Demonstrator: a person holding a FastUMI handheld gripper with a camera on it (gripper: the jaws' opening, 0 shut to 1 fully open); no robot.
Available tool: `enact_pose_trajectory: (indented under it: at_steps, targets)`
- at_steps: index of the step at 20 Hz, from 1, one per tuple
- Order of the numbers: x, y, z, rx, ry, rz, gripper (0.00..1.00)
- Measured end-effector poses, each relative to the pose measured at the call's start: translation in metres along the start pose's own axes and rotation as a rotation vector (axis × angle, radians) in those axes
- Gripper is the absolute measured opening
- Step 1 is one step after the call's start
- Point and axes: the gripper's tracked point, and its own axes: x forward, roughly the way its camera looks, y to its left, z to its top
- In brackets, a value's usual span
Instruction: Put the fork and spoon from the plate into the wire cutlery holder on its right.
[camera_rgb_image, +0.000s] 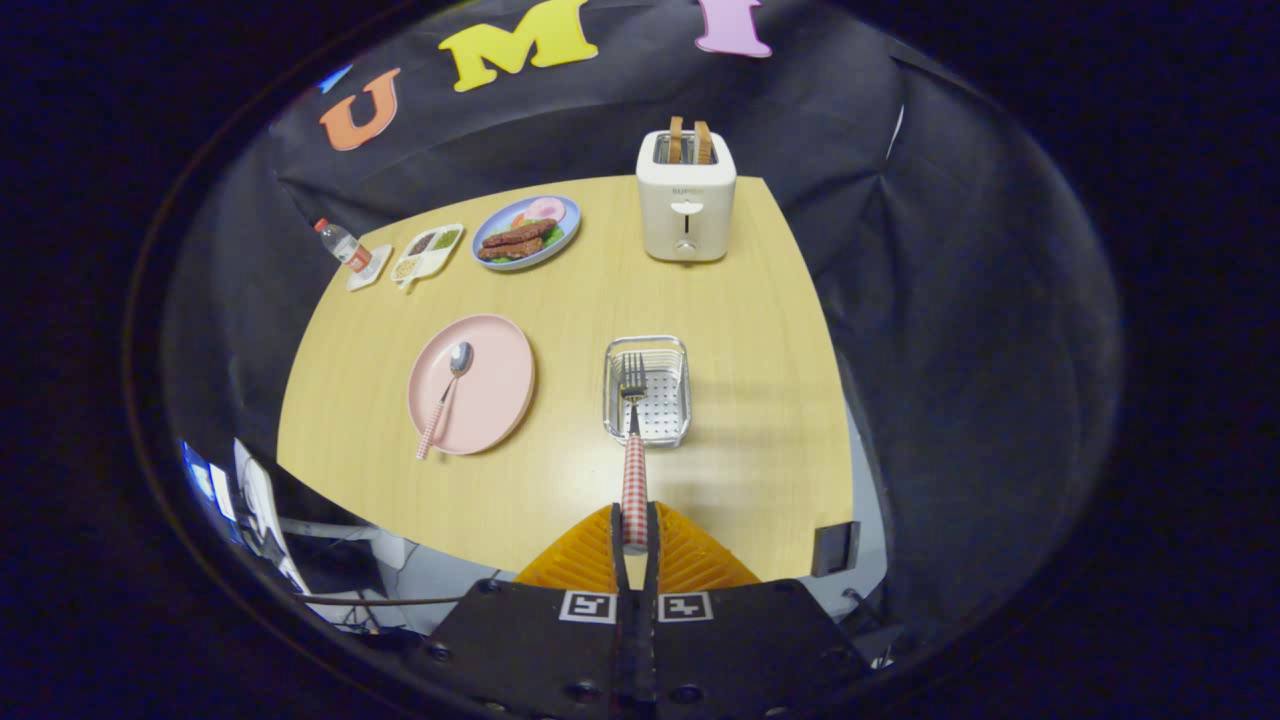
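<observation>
Overhead now: gripper (635, 535) clenched on the fork (633, 440) handle, its long axis running straight ahead, tines over the wire cutlery holder (647, 390); spoon (446, 398) lies on plate (500, 350).

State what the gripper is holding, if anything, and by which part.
The gripper holds the fork, its fingers shut on the end of the checked handle.

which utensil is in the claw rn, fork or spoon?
The fork: the claw is shut on its checked handle, tines over the wire cutlery holder. The spoon lies on the pink plate.
</observation>
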Motion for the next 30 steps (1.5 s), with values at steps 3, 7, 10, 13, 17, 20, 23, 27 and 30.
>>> enact_pose_trajectory:
  at_steps: [3, 7, 10, 13, 17, 20, 23, 27, 30]
  targets:
    - [0.008, -0.008, 0.001, 0.010, 0.046, -0.027, 0.01]
    - [0.012, -0.012, 0.004, 0.055, 0.114, -0.015, 0.01]
    - [0.020, -0.009, 0.015, 0.097, 0.173, 0.008, 0.01]
    - [0.031, -0.013, 0.022, 0.123, 0.222, 0.002, 0.02]
    - [0.045, -0.019, 0.026, 0.130, 0.262, -0.019, 0.02]
    - [0.053, -0.023, 0.027, 0.156, 0.286, -0.023, 0.02]
    - [0.057, -0.024, 0.029, 0.168, 0.263, -0.016, 0.09]
    - [0.055, -0.025, 0.037, 0.173, 0.192, -0.008, 0.50]
    - [0.047, -0.023, 0.055, 0.138, 0.063, -0.014, 0.89]
